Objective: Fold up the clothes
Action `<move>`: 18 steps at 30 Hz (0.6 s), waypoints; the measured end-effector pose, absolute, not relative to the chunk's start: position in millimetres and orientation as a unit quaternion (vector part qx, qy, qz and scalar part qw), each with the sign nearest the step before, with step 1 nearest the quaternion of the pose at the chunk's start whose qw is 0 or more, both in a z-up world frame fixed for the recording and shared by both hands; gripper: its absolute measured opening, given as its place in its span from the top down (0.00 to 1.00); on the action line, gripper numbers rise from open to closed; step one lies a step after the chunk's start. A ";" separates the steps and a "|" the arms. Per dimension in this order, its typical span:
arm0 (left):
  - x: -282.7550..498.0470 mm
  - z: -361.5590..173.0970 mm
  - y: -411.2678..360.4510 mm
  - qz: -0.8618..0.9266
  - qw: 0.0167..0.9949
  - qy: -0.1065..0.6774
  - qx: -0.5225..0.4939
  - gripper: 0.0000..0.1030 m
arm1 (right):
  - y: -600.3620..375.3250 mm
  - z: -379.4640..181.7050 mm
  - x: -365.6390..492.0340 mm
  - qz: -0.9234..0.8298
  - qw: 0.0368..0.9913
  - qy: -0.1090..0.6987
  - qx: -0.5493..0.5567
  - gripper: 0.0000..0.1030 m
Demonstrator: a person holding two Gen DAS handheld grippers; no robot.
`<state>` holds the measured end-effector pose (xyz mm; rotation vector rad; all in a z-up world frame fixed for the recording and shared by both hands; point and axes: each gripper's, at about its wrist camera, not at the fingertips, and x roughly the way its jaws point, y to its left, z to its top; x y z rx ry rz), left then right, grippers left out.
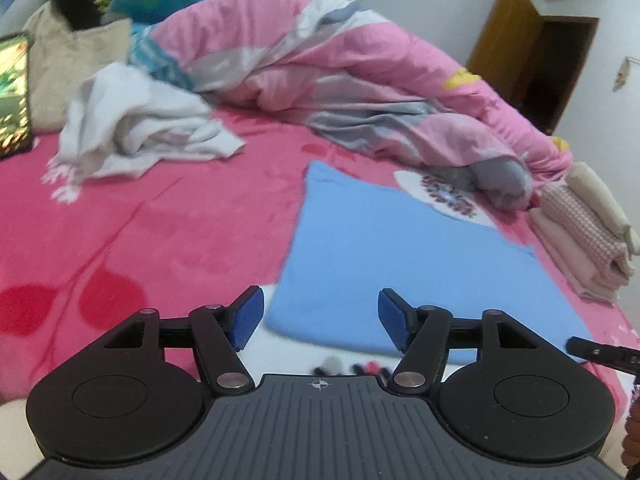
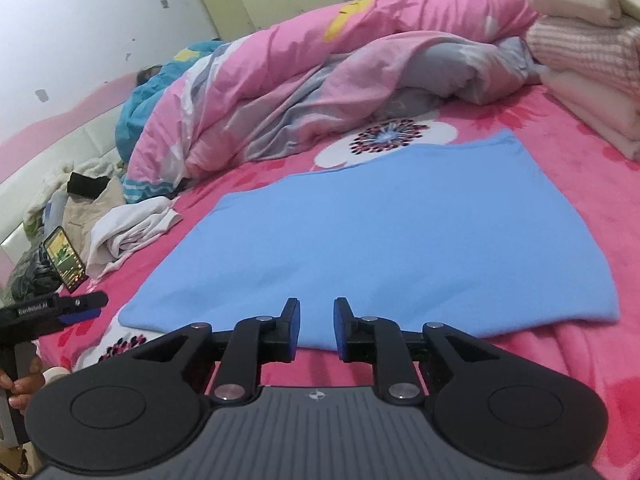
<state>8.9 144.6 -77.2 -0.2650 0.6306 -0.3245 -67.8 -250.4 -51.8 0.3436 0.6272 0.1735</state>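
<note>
A blue cloth [image 2: 384, 232] lies flat and smooth on the pink blanket [image 1: 160, 220] of a bed, folded into a broad, roughly four-sided panel. In the right wrist view its near edge runs just ahead of the right gripper [image 2: 317, 330], whose blue-padded jaws stand a little apart over that edge with nothing pinched between them. The left gripper [image 1: 320, 318] hovers at the cloth's near left corner with its jaws wide apart and empty; the blue fabric shows in the gap and off to the right, and the pads do not press on it. From the right wrist camera the left gripper also appears at the far left, held by a hand [image 2: 24, 384], beside the cloth's left corner. Behind the cloth a rumpled pink and grey quilt [image 1: 340, 80] stretches across the bed, and a white flower print [image 2: 386, 138] on the blanket peeks out between quilt and cloth. A crumpled white garment [image 1: 140, 128] sits well to the left of the cloth, near a lit phone [image 2: 64, 258] propped upright and a beige bag [image 1: 72, 60]. At the right side of the bed a stack [image 1: 588, 236] of folded pale and checked pieces rests just beside the cloth's far right corner, apart from it. A brown door [image 1: 504, 28] stands open in the far wall.
</note>
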 end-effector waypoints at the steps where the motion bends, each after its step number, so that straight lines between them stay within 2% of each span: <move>1: 10.8 -76.4 139.6 -0.165 0.929 0.307 -0.124 0.36 | -248.5 -52.0 -67.3 0.085 0.933 0.308 0.165 0.80; 8: 33.9 -93.2 118.1 -0.184 0.920 0.328 -0.110 0.36 | -246.9 -53.2 -67.3 0.073 0.933 0.314 0.162 0.76; 14: 40.3 -108.3 157.0 -0.172 0.908 0.337 -0.180 0.39 | -253.8 -52.4 -68.4 0.061 0.935 0.309 0.164 0.75; 15: 38.6 -106.0 163.5 -0.163 0.910 0.333 -0.186 0.36 | -255.7 -53.1 -67.9 0.058 0.935 0.309 0.166 0.74; 18: 36.1 -99.7 176.1 -0.133 0.919 0.326 -0.179 0.36 | -260.8 -55.8 -64.5 0.052 0.933 0.310 0.175 0.74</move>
